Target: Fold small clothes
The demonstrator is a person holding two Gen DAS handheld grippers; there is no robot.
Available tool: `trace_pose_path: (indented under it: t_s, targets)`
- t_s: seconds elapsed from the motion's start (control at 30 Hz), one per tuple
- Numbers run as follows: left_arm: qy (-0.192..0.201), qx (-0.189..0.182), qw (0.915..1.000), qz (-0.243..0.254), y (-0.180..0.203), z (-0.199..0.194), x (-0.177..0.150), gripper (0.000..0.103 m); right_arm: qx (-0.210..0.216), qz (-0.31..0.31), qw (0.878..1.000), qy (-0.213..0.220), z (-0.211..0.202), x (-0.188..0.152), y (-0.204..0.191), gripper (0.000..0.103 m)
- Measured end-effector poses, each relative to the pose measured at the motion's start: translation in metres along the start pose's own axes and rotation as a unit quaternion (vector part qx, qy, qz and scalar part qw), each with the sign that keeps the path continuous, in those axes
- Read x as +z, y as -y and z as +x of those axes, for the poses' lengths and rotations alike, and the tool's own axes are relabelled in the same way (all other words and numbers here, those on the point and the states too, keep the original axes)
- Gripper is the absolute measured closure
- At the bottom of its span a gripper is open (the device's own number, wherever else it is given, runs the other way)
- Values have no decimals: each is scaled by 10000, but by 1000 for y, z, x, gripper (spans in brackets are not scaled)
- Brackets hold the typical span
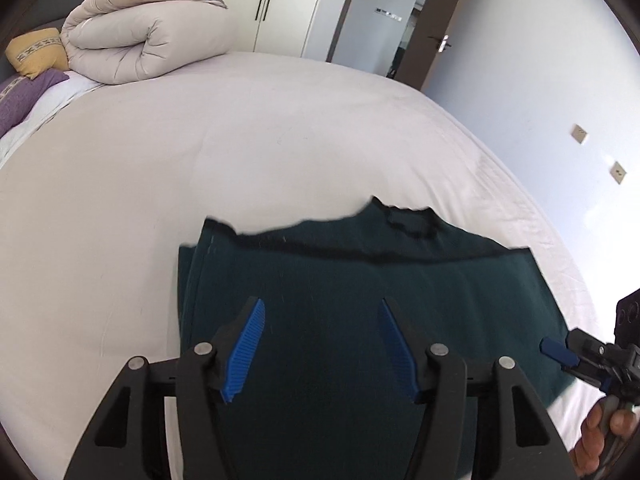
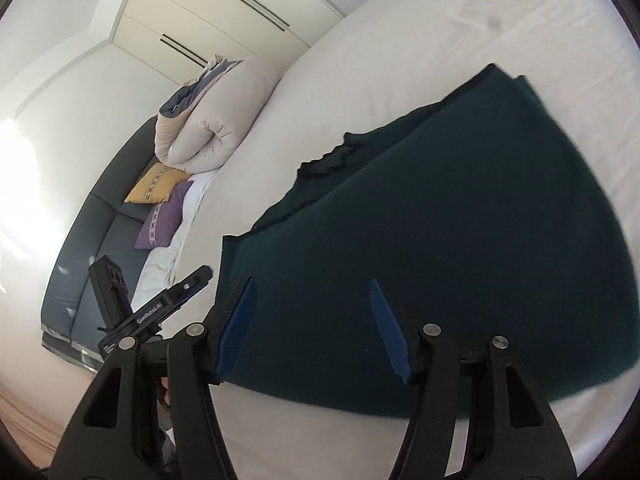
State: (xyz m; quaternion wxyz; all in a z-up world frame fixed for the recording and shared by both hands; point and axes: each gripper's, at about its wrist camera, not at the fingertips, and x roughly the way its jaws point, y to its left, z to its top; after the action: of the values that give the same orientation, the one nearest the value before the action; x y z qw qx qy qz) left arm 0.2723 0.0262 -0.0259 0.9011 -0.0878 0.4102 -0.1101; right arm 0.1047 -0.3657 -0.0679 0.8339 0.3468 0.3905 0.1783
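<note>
A dark green garment (image 1: 360,292) lies folded on the white bed sheet (image 1: 200,152), neckline at its far edge. My left gripper (image 1: 322,304) is open and empty, hovering just above the garment's near part. My right gripper (image 2: 312,284) is open and empty above the same garment (image 2: 460,240) at its near edge. The right gripper also shows at the right edge of the left wrist view (image 1: 554,349), beside the garment's right edge. The left gripper's body (image 2: 160,304) shows at the left of the right wrist view.
A rolled beige duvet (image 1: 148,36) sits at the head of the bed with a yellow pillow (image 1: 36,52) and a purple pillow (image 1: 20,96). White wardrobes (image 1: 280,4) and a door (image 1: 440,36) stand beyond. A dark headboard (image 2: 100,220) runs along the bed.
</note>
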Motion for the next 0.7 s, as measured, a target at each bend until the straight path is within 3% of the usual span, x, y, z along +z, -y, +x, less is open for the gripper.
trace_pose_path:
  t_s: [0.1,0.2,0.27,0.37,0.43,0.53,0.57,0.63,0.7]
  targets:
    - [-89,366,9993,1,-11,32,15,41,184,265,9991,-269,44,23,1,45]
    - [-362,542,9976,-229,-37,62,9,41,385,442,9972,-467,81,43,4,45]
    - [-93,228,9993,-291,-51,64,-6,42,430,580,9959,-553,102,56,13,46]
    - [32,86,9995,-286,-56,61,-12,42,595,1109,9910,-457,119,79,38,49]
    - [58,-16,9993,-376,-60,62,-13,42,713,1374,9878,-170,111,94,54,51]
    - [179,-290,9979,-559,-69,59,-18,42,659,1772,9816,255,89,105,89,65]
    - [205,-394,9969,-643,-72,58,-19,42,581,1949,9782,432,78,106,104,74]
    - [238,-514,9956,-746,-76,58,-18,42,801,2308,9671,712,60,104,134,88]
    - [261,-521,9955,-746,-77,59,-18,42,651,2415,9623,1065,38,101,155,90]
